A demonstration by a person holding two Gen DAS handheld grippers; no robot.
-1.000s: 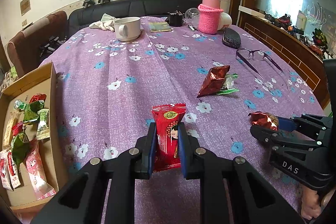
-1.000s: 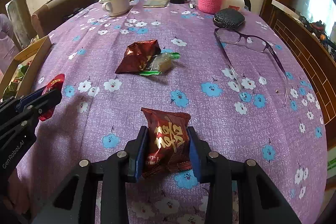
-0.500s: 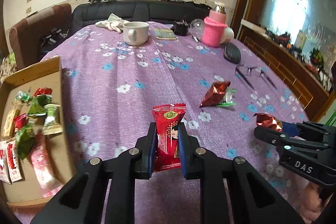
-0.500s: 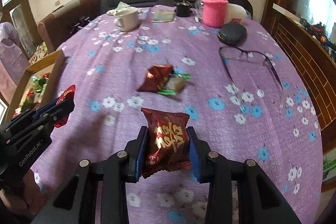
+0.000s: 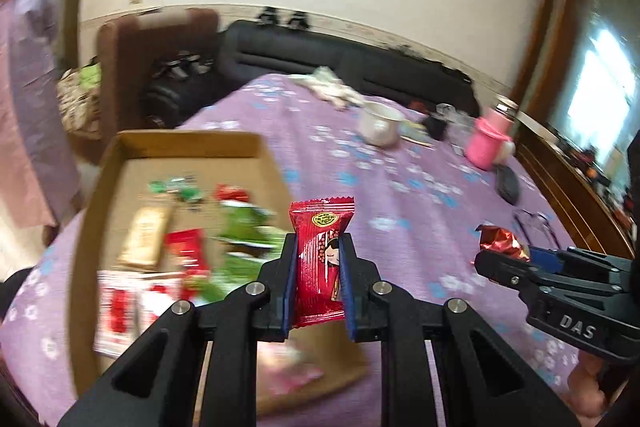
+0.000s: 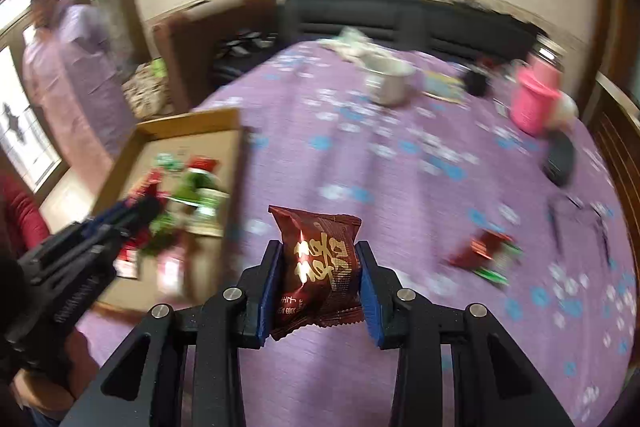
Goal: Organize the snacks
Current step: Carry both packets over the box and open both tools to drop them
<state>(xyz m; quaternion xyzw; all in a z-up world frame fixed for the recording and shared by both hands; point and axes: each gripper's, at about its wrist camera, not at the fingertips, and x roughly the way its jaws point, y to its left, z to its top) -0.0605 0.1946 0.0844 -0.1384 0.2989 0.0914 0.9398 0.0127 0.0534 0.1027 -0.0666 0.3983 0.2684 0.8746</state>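
My left gripper [image 5: 318, 281] is shut on a slim red snack packet [image 5: 319, 259] with a cartoon face, held upright over the right edge of the cardboard box [image 5: 180, 143]. The box holds several green, red and beige snack packs [image 5: 240, 231]. My right gripper [image 6: 318, 287] is shut on a dark red-brown snack bag [image 6: 318, 263] with gold lettering, above the purple cloth just right of the box [image 6: 188, 119]. In the left wrist view the right gripper [image 5: 504, 259] shows at the right with its bag. On the cloth to the right lie a dark red packet and a green one [image 6: 484, 251].
The table wears a purple floral cloth [image 6: 400, 163]. At its far side stand a white mug [image 6: 390, 83], a pink-sleeved flask [image 6: 534, 99], a dark case [image 6: 560, 159] and glasses [image 6: 580, 215]. A person in a light robe [image 6: 68, 67] stands at the left beyond a brown chair [image 6: 208, 39].
Both grippers have swung left and risen with their packets still held. The cardboard box, earlier at the left edge, now lies just ahead of both.
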